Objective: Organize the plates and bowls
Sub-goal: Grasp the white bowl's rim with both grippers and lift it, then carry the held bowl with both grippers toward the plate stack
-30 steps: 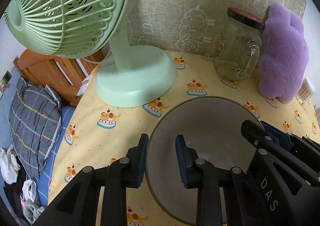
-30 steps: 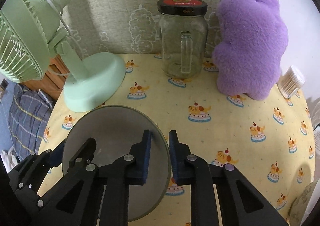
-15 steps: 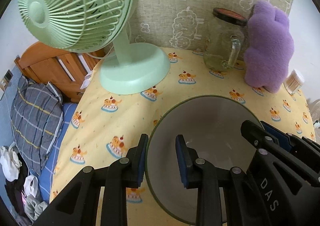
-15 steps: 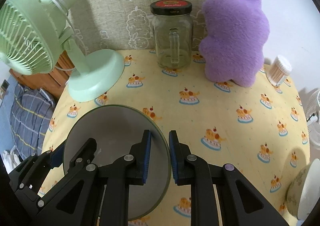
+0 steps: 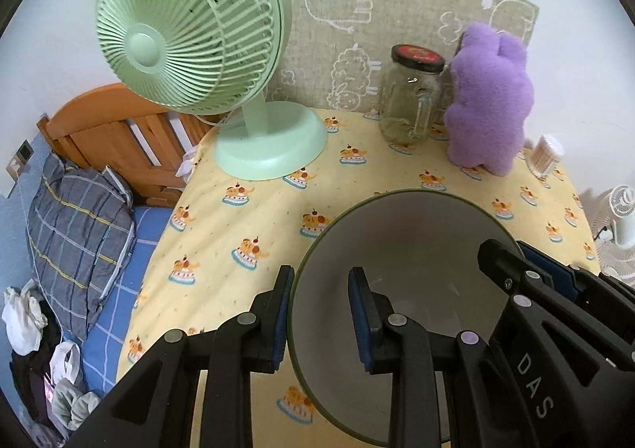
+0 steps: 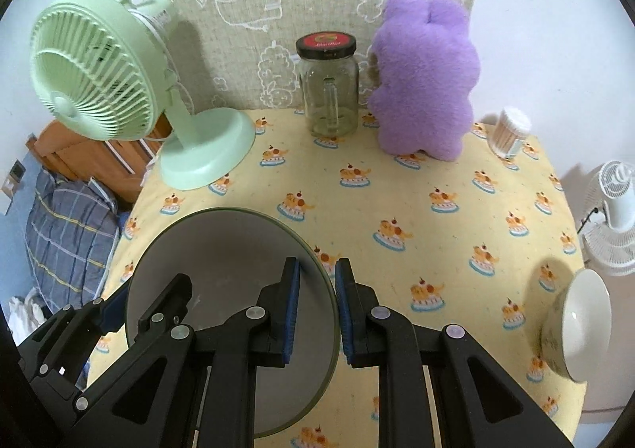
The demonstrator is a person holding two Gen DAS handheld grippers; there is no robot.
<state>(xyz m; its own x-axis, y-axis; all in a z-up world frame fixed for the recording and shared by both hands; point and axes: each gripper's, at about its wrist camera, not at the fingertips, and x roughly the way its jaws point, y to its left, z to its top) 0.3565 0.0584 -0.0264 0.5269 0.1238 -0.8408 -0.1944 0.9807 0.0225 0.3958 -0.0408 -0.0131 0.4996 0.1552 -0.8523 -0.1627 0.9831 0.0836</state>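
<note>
Yellow tablecloth (image 6: 436,249), both claws gripping plate (image 6: 222,249)

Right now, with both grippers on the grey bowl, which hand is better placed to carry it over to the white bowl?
The right gripper. It clamps the grey bowl on the rim nearer the white bowl; the left gripper holds the far rim.

A white wall (image 6: 555,11) backs the scene, with a burlap panel (image 6: 278,11) of white cartoon outlines at 12 o'clock. At 9 o'clock stands an orange wooden bed frame (image 5: 111,130) with a blue checked sheet (image 5: 119,289) and a grey plaid pillow (image 5: 75,225). A yellow cake-print cloth (image 6: 397,202) covers the bench.
</note>
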